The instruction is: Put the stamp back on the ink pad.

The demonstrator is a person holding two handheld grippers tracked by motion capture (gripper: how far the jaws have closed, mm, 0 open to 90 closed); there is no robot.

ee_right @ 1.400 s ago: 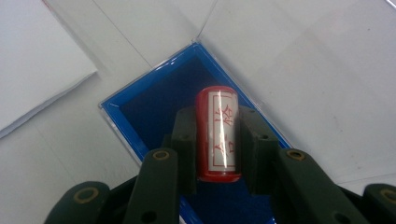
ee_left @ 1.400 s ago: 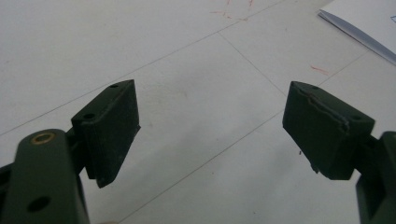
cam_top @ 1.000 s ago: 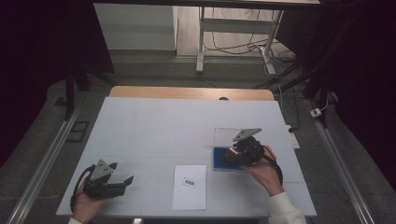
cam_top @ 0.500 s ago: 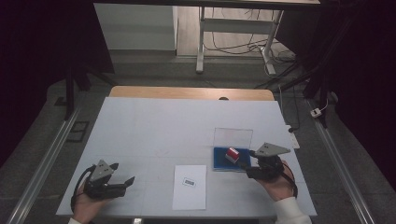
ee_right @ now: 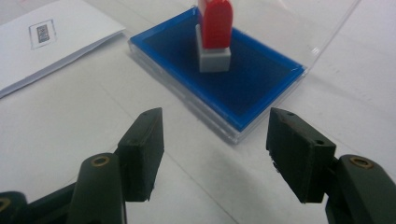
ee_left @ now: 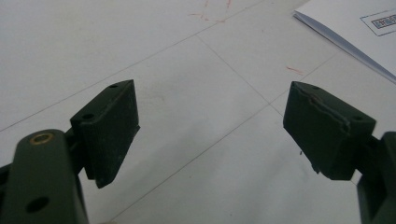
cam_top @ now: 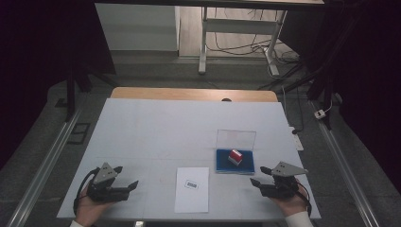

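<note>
A stamp (cam_top: 235, 156) (ee_right: 215, 28) with a red handle and a grey base stands upright on a blue ink pad (cam_top: 222, 166) (ee_right: 252, 88). The pad's clear lid (cam_top: 235, 140) is raised behind it. My right gripper (cam_top: 257, 175) (ee_right: 215, 140) rests at the table's near right, a short way from the pad. It is open with nothing between its jaws, which have just been opening. My left gripper (cam_top: 127, 176) (ee_left: 210, 126) lies open at the near left over bare table, holding nothing.
A white sheet of paper (cam_top: 191, 194) (ee_left: 355, 28) (ee_right: 46, 42) with a small printed label lies near the front edge between the two grippers. The white table (cam_top: 165, 123) stretches away behind it. Beyond its far edge are a metal frame's legs and cables on the floor.
My right gripper has let go of the stamp on the ink pad and drawn back to the right and toward the near edge. The left gripper has stayed put.
</note>
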